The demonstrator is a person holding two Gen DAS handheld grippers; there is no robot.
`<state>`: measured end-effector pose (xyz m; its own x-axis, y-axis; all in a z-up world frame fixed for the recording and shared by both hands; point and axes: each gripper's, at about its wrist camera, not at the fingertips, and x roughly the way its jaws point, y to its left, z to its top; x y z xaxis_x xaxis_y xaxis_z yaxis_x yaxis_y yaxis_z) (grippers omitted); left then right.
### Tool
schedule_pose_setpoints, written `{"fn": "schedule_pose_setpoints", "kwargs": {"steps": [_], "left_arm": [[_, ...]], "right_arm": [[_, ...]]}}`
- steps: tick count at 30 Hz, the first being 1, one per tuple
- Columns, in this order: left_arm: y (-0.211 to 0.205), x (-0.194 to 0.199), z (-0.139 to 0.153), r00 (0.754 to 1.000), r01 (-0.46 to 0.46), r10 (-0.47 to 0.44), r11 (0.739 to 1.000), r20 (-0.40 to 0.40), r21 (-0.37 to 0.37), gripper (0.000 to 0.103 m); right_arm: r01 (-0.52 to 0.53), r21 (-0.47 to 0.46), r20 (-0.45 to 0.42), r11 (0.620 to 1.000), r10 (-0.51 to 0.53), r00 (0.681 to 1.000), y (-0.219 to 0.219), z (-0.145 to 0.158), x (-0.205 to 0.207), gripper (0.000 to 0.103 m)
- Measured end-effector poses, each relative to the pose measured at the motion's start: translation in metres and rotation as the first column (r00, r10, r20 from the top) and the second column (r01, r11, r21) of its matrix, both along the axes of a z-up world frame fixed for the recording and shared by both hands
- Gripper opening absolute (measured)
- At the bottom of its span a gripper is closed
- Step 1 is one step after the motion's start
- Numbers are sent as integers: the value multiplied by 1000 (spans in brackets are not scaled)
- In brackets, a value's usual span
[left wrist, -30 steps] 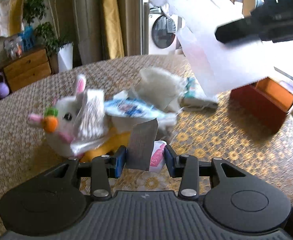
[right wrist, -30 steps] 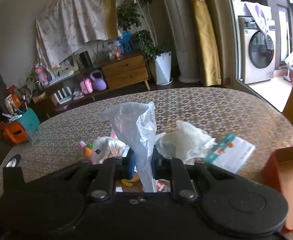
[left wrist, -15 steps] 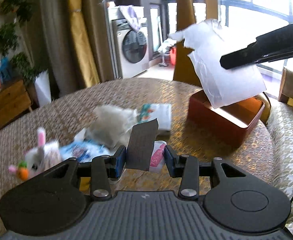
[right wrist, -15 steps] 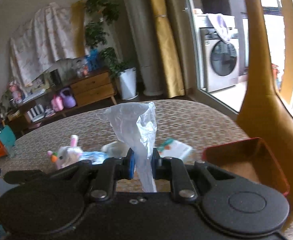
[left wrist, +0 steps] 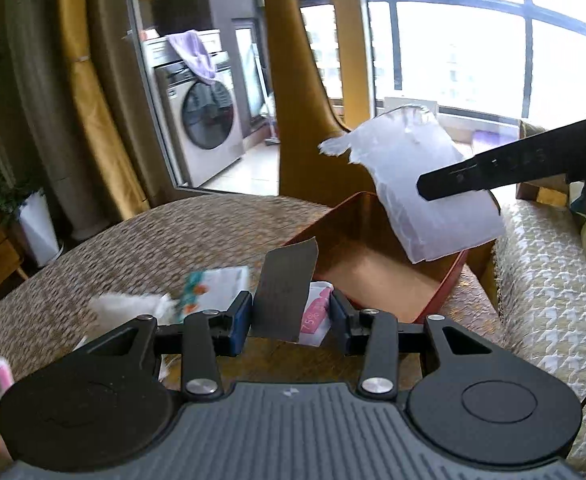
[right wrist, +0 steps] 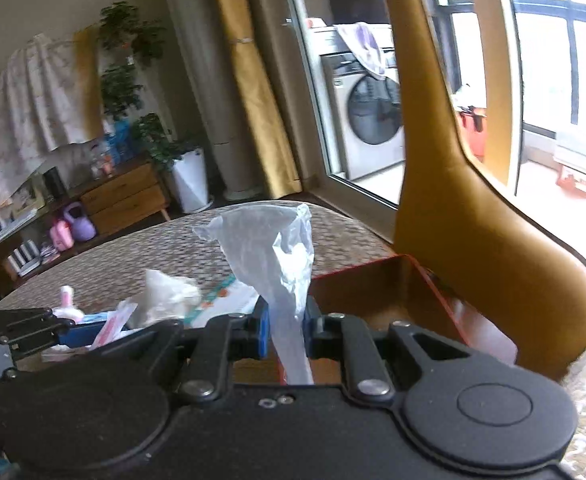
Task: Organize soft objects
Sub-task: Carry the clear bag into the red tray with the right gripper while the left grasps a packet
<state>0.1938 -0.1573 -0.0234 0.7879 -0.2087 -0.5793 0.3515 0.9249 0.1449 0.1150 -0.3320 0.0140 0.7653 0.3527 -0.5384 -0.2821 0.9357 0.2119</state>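
Note:
My left gripper (left wrist: 289, 314) is shut on a pink-and-white wipes packet (left wrist: 313, 316) with a grey flap standing up between the fingers. My right gripper (right wrist: 285, 330) is shut on a clear plastic bag (right wrist: 277, 252). In the left wrist view that bag (left wrist: 421, 196) hangs from the right gripper's finger over a red-brown box (left wrist: 377, 276) at the table's right end. The box also shows in the right wrist view (right wrist: 377, 288), just ahead of the right gripper. A white plush rabbit (right wrist: 67, 304) lies on the table to the left.
A crumpled white bag (right wrist: 169, 296) and a flat printed tissue pack (left wrist: 217, 284) lie on the woven tablecloth (left wrist: 153, 240). A yellow chair back (right wrist: 473, 208) stands behind the box. A houndstooth cushion (left wrist: 553, 300) is on the right.
Both grippers have swung right, from the pile of soft things towards the red-brown box. The plastic bag now hangs over the box. Both grips are unchanged.

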Motion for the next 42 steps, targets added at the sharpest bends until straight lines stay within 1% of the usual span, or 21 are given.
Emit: {"fn": "schedule_pose_setpoints", "kwargs": {"steps": [5,10,16,20,23,26,33,40,42], "left_arm": [[-33,24,-8,999,40,-40,999,-14,32,41],[-60,56,-18,998,51,-49,998,-49,47,41],[-82,97,-36,991,51,-47,998,-122,28,41],[-92,119,-50,984,54,-48,998,-170,31,41],[-99,131,-63,978,53,-43,997,-203,47,41],[-103,141,-76,971,58,-40,996,-237,68,41],[-114,153,-92,954,64,-43,996,-296,64,41],[-115,154,-101,949,61,-33,995,-313,81,42],[-116,153,-103,950,63,-32,994,-311,89,46]], "right_arm": [[43,4,-16,999,-43,999,-21,-16,12,16],[70,-11,-35,997,-71,997,-36,-32,28,16],[94,-26,-70,995,-95,993,-46,-50,50,16],[105,-29,-94,994,-107,990,-52,-61,59,16],[120,-27,-114,992,-123,986,-55,-68,66,16],[136,-25,-137,990,-138,981,-58,-75,73,16],[146,-45,-167,988,-151,974,-53,-87,84,16],[144,-83,-191,986,-158,969,-49,-94,89,16],[146,-95,-193,985,-162,968,-49,-95,90,16]]}}
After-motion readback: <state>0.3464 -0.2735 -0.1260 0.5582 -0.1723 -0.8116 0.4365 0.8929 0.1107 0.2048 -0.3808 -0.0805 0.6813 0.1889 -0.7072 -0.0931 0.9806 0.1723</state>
